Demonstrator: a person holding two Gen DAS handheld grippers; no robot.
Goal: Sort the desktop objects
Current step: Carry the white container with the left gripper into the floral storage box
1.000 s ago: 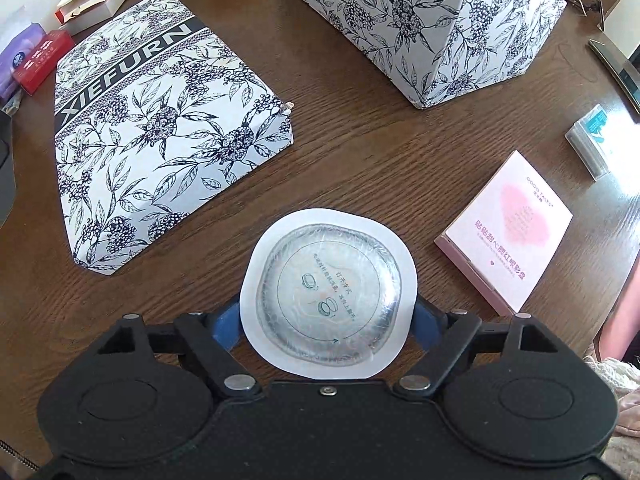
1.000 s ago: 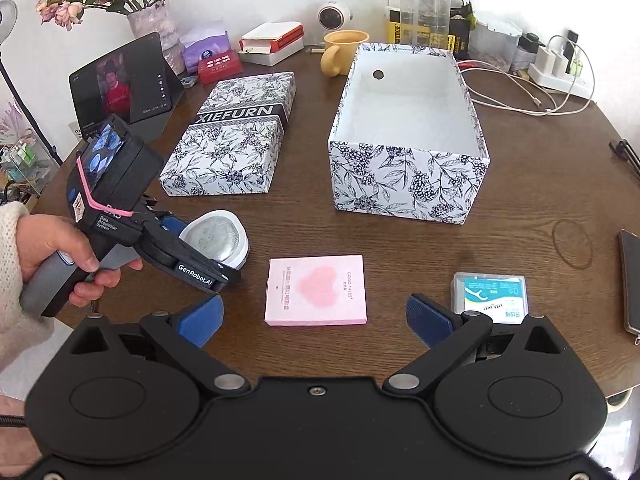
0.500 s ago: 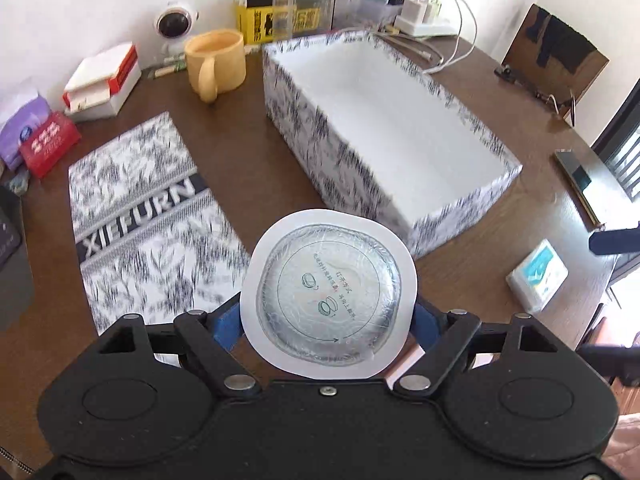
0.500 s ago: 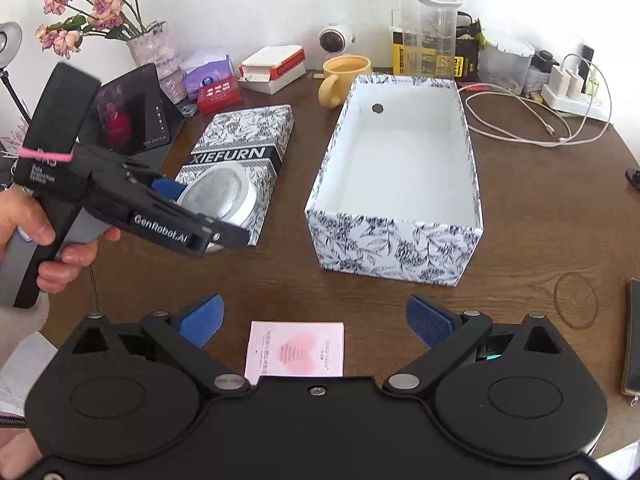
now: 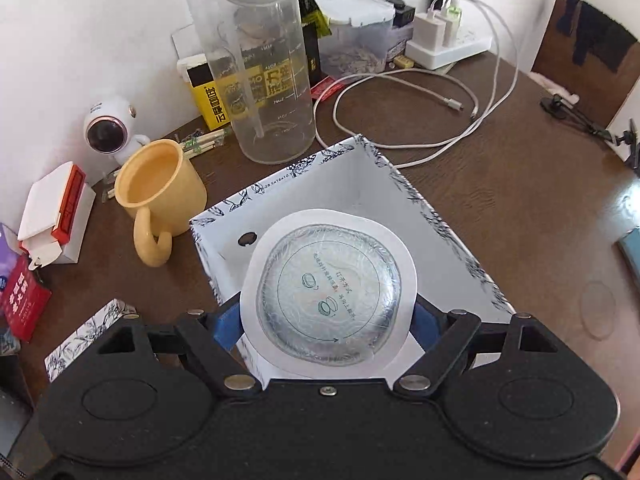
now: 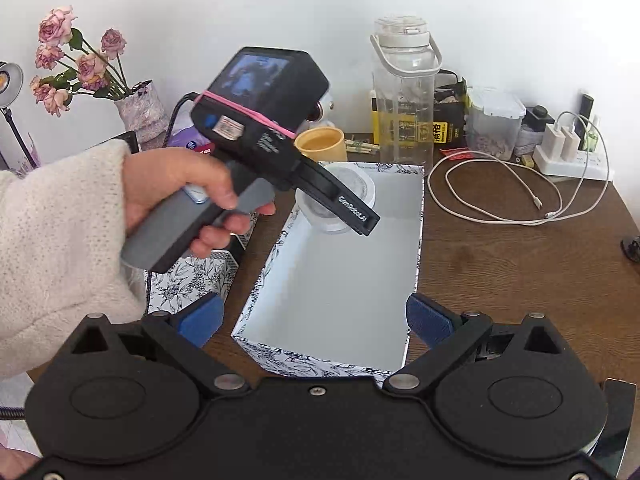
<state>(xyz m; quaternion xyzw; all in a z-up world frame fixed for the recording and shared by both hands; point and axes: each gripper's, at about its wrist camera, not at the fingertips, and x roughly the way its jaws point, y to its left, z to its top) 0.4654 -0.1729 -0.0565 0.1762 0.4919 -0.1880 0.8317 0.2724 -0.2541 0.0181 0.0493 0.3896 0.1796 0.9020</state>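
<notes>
We hold the round foil-sealed cup (image 5: 328,290) clamped by its white rim in the left gripper (image 5: 326,320), at the lower centre of the left wrist view, above the far end of the open floral-print box (image 5: 440,224). In the right wrist view the cup (image 6: 354,186) sits mid-frame, over the box's (image 6: 332,354) upper-left corner. The right gripper (image 6: 314,318) hangs wide open, carrying nothing, near the box's near wall. Judgement: lower the cup level toward the white floor, clear of the side wall and the yellow mug (image 5: 160,190), and release only when low, so it lands flat.
</notes>
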